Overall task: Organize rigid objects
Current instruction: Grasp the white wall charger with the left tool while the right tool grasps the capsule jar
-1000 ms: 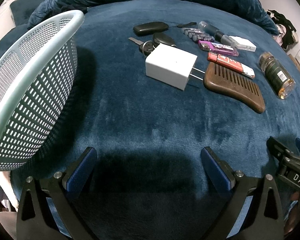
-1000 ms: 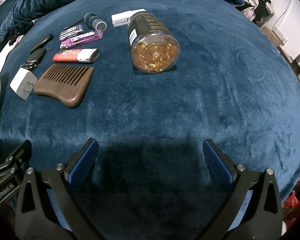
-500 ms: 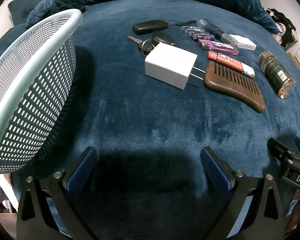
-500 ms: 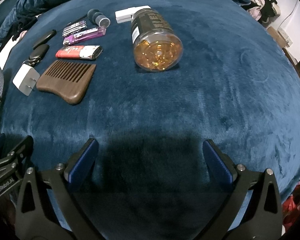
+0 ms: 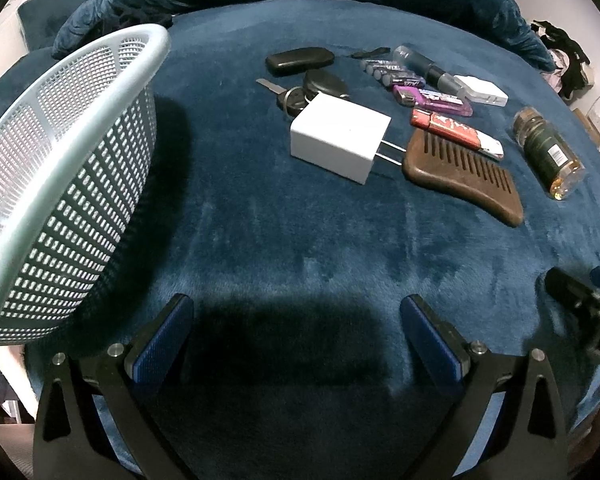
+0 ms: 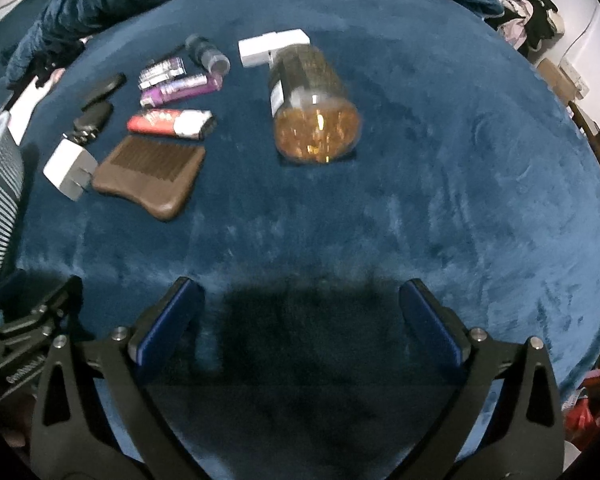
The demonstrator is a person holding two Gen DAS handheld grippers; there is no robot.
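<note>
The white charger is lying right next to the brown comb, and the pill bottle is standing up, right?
Not quite. The white charger does lie beside the brown comb, but the pill bottle is lying on its side, not standing. The right wrist view shows it best.

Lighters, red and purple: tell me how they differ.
The red lighter has a white end and lies beside the comb; the purple lighter is translucent, with no white end, and lies farther back by the batteries. Both lie flat on the blue blanket.
</note>
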